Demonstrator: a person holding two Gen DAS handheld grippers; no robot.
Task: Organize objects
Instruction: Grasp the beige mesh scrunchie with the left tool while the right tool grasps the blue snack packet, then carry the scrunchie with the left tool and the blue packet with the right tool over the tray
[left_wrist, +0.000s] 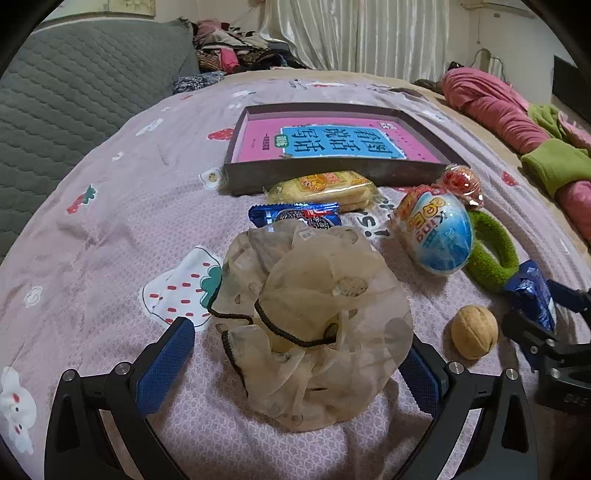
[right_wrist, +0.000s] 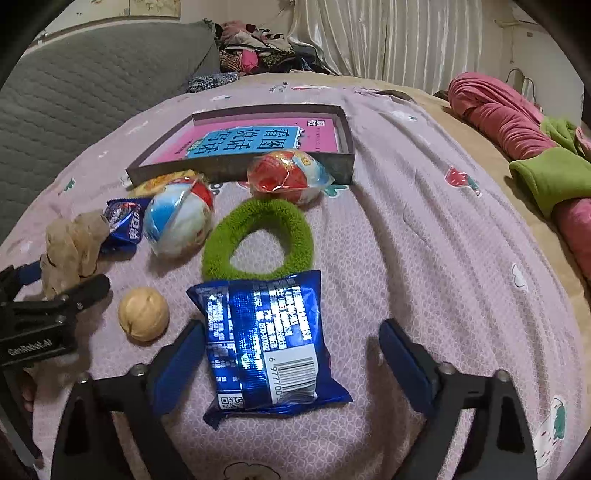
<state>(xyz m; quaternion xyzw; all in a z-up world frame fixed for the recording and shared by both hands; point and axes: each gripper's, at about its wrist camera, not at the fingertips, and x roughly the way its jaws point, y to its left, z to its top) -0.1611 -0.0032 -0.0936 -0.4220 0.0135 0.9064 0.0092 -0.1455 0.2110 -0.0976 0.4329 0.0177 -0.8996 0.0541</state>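
Left wrist view: the left gripper (left_wrist: 295, 360) stands spread wide around a sheer beige scrunchie (left_wrist: 310, 325) lying between its blue pads on the bedspread (left_wrist: 110, 229). Straight ahead sits the shallow box (left_wrist: 332, 173). The right gripper (right_wrist: 291, 362) likewise gapes around a blue snack packet (right_wrist: 266, 343), with a walnut (right_wrist: 143, 314) just to its left. Closing low on the bunched fabric, not its loose frills, would likely give the surer lift.
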